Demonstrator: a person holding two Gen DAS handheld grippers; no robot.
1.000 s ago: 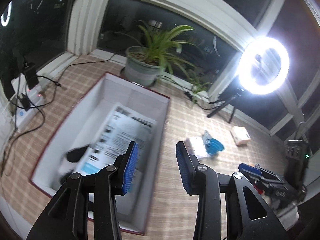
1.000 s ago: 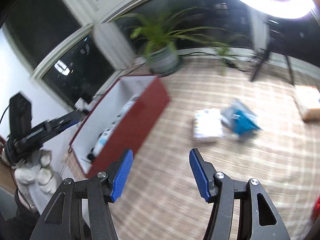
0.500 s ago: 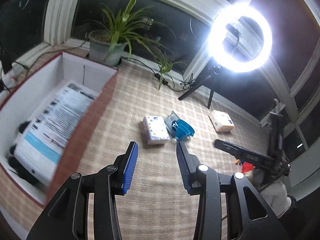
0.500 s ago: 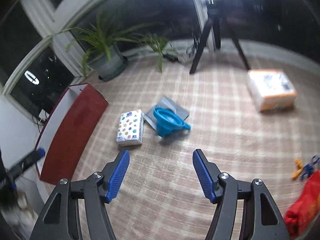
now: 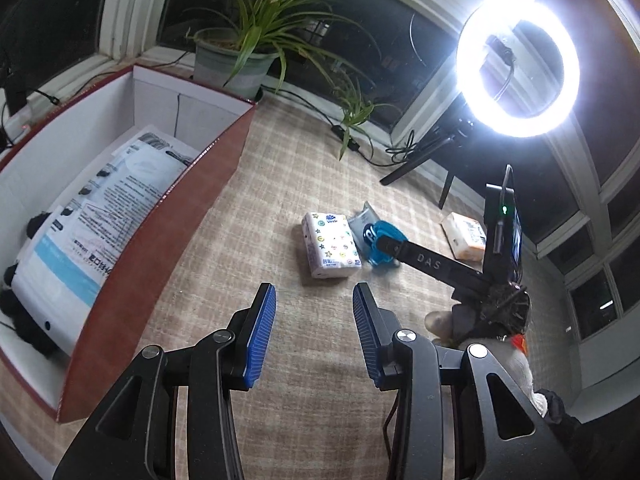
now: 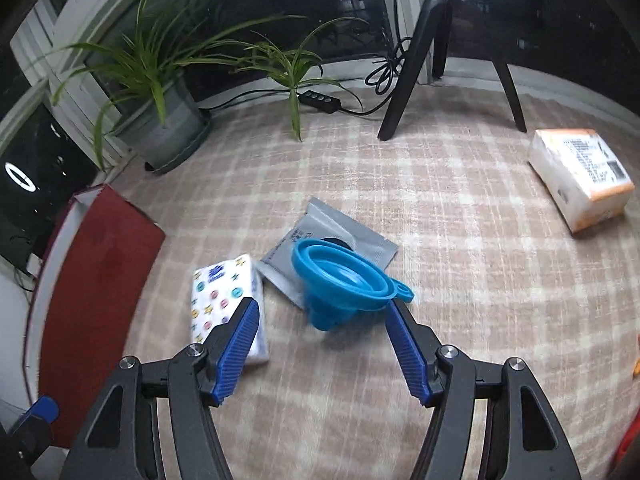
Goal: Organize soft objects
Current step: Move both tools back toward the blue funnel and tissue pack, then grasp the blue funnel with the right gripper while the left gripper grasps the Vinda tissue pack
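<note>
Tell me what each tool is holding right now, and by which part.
Nothing. The left tool and right tool are both open and empty above the rug.

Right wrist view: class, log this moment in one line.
right gripper: open, over blue funnel | left gripper: open, empty | tissue pack: on mat | red box: left

Both wrist views angle down, sharing the blue funnel (image 6: 340, 276)

A plaid beige carpet (image 6: 460, 208) meets dark night windows (image 5: 360, 32); a ring light (image 5: 518, 65) glares at two o'clock.
</note>
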